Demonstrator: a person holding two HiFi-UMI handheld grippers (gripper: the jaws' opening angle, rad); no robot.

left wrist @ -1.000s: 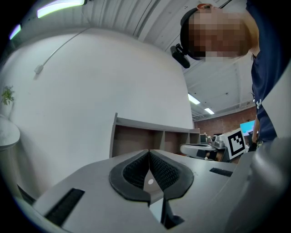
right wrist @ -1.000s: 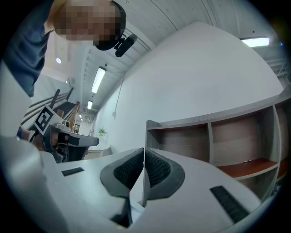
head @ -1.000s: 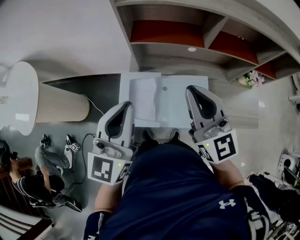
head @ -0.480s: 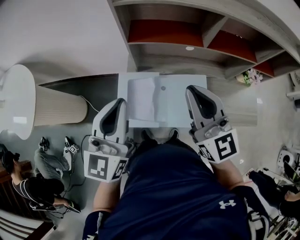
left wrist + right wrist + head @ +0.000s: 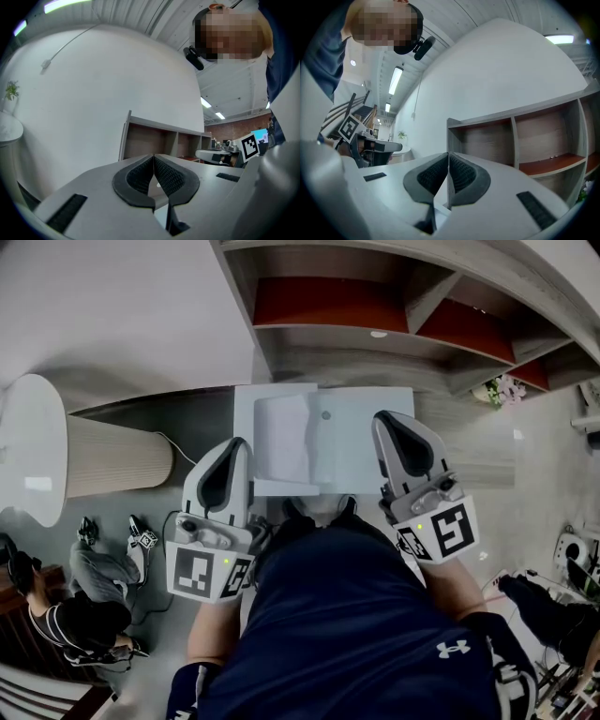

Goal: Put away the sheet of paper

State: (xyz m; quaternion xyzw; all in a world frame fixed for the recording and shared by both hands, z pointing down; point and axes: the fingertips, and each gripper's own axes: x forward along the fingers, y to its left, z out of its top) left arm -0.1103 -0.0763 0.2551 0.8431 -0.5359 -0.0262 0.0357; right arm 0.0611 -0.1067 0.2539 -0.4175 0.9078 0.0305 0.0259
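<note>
A white sheet of paper lies on the left half of a small white table, in front of me in the head view. My left gripper is held close to my body at the table's near left corner, shut with nothing in it. At the table's near right edge, my right gripper is also shut and empty. In the left gripper view the ribbed pads of the left gripper press together. The right gripper view shows the right gripper the same way. Neither gripper touches the paper.
A grey shelf unit with open compartments, some with red backs, stands past the table. A round white table on a ribbed base is at the left. A person sits low at the left. A cable runs over the floor.
My left gripper has drifted slightly left and towards my body. The right gripper and the paper have stayed where they were.
</note>
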